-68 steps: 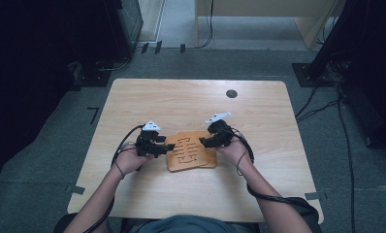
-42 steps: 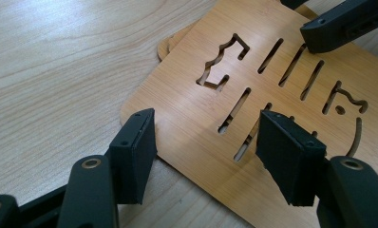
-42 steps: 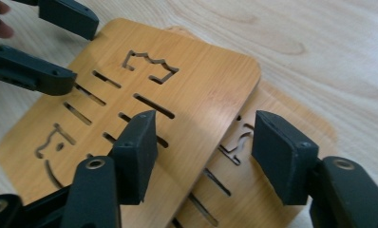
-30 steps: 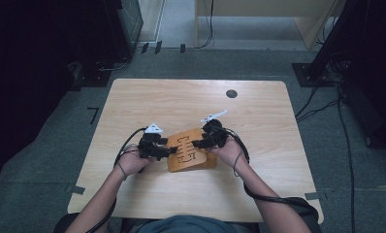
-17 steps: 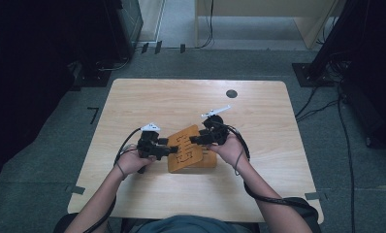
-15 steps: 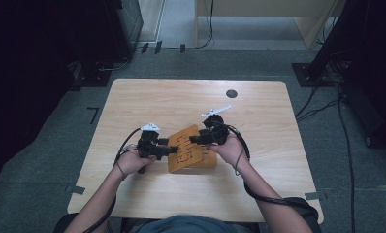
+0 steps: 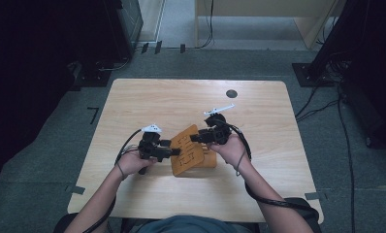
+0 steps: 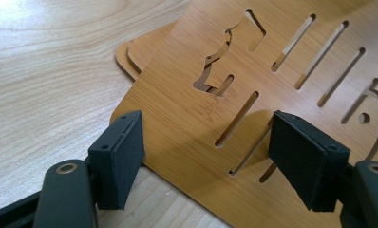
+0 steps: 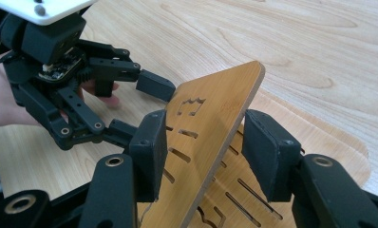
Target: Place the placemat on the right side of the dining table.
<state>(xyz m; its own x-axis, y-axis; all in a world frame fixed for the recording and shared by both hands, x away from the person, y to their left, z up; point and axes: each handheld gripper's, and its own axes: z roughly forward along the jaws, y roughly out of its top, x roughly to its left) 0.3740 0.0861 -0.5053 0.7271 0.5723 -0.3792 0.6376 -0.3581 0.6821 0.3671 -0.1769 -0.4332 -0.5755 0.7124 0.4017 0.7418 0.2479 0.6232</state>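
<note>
Bamboo-coloured and cut through with slots, the upper board [image 7: 186,148] stands tilted near the front middle of the table [image 7: 259,104], one edge raised and the other resting on a second, flat board [image 7: 206,161] of the same wood beneath it. In the high view both of the person's forearms come in from the near edge and meet at these boards.

In the right gripper view the raised board [image 9: 211,123] runs edge-on between the two black jaws of the right gripper [image 7: 201,138]. Its pads sit on either side of the panel; these jaws have just been closing, and whether both pads press on the wood I cannot tell. The flat board [image 9: 320,137] lies on the table below.

The left gripper [image 7: 174,152] sits at the boards' left side. In the left gripper view its jaws stand apart and have just been opening: the left pad [image 8: 123,156] is off the edge over the table, the right pad [image 8: 303,161] is over the slotted face [image 8: 192,114], and no grip shows. Behind it peeks the rounded corner of the lower board [image 8: 137,52].

Farther back, a small dark disc [image 7: 231,93] sits in the tabletop near its far edge.
</note>
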